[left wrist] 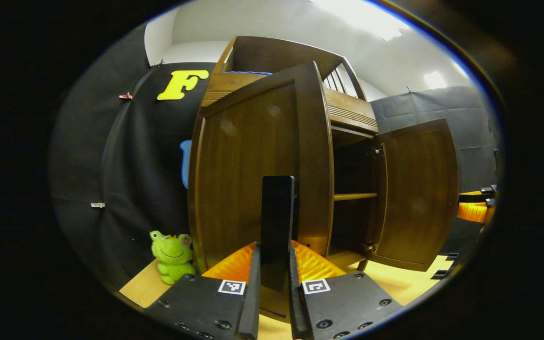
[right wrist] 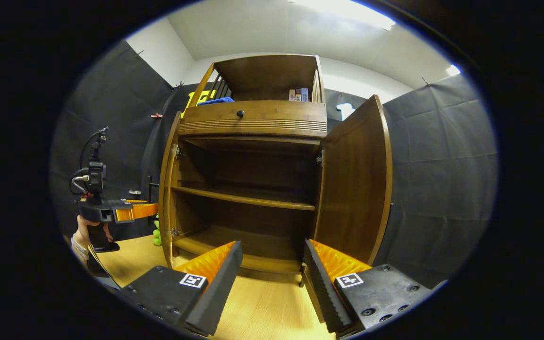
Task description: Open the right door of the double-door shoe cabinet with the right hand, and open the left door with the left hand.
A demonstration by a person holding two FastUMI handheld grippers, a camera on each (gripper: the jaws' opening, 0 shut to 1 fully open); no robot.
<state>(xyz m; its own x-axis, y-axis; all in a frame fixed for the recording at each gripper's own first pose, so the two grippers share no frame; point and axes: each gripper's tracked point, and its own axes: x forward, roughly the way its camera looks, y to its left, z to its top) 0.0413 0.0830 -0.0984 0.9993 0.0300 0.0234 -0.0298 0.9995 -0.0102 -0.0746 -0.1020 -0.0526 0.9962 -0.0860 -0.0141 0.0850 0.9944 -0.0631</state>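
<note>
Clamped in my left claw (left wrist: 274, 283), the handle (left wrist: 277, 222) lets me swing the left door (left wrist: 248, 160) out; my right claw (right wrist: 272, 278) gapes empty, its right door (right wrist: 354, 184) already wide.

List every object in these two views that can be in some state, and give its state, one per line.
Left door: swung open, its handle clamped.
Right door: wide open, untouched.
Drawer: closed.
Left gripper: jaws shut on the handle.
Right gripper: jaws open, holding nothing.
Cabinet shelves: bare.
</note>
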